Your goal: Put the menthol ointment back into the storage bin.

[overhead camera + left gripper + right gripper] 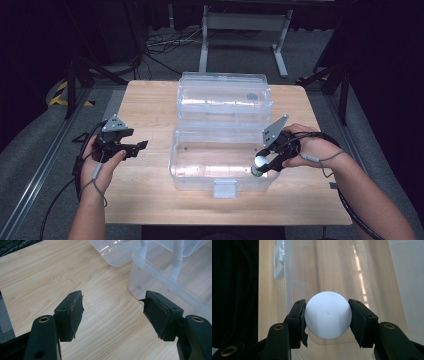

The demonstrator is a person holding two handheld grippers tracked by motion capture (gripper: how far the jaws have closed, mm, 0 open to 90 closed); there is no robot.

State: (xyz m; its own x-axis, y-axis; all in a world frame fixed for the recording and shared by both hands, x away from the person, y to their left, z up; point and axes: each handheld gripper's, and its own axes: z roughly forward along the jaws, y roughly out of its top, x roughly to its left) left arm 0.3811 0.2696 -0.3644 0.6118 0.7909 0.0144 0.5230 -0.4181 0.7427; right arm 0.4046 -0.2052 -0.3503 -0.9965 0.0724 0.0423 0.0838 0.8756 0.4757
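The ball, pinched between the right gripper's pads, hangs just inside the box's near right corner, its floor straight below, while the left gripper, spread and empty, waits left of the box.

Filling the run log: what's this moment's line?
right hand-held gripper: shut on white ball | over clear box | left hand-held gripper: open, empty
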